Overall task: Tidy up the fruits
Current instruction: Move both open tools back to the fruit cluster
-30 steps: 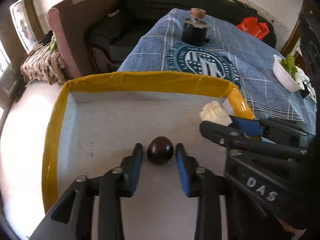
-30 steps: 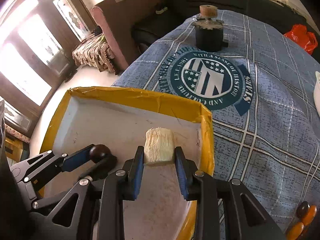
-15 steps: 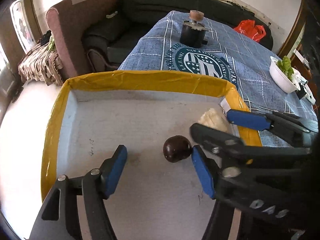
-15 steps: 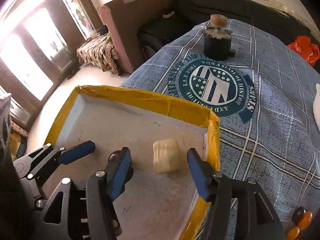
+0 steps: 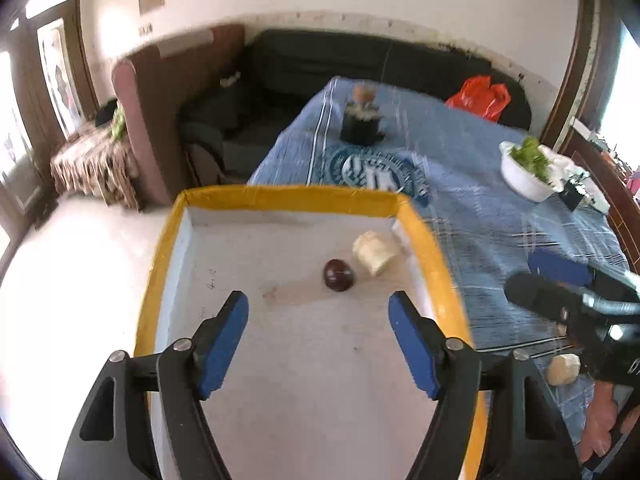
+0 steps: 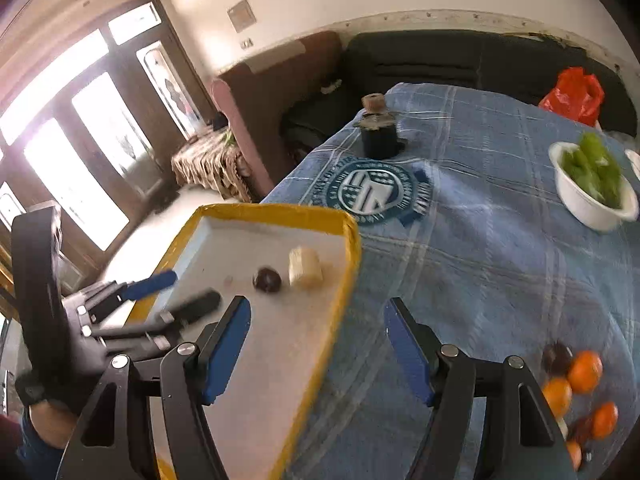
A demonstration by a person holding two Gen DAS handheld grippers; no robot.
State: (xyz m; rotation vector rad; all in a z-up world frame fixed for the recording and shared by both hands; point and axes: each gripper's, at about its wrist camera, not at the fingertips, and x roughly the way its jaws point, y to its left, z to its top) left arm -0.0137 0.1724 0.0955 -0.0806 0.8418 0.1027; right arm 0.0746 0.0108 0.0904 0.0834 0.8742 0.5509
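**Yellow-rimmed tray holds two pieces, both grippers empty**

Yellow tape edges the tray (image 5: 288,196), whose pale floor carries a dark round fruit (image 5: 338,275) and, just beside it toward the right wall, a cream chunk (image 5: 375,252) with a ridged surface. The two lie close together in the tray's far right part; whether they touch cannot be told.

The left gripper (image 5: 318,340) hangs over the near half of the tray. Its blue-padded jaws have just been opening and now stand wide apart, with nothing between them; the dark fruit lies beyond the tips, clear of both pads. The right gripper (image 6: 316,344) sits over the tray's right rim, one finger above the tray floor and the other above the blue tablecloth (image 6: 480,260). Its jaws too have just been opening and stand spread with nothing gripped; the cream chunk lies ahead of them in the tray.

On the cloth to the right of the tray, near the right gripper, a cluster of oranges (image 6: 584,372) lies mixed with a few dark fruits. Another cream piece (image 5: 563,369) rests on the cloth near the tray's right side. Farther back stand a white bowl (image 6: 592,208) of greens, a dark jar (image 6: 378,136) with a cork-coloured top, and a red bag (image 6: 572,96) at the table's far edge.
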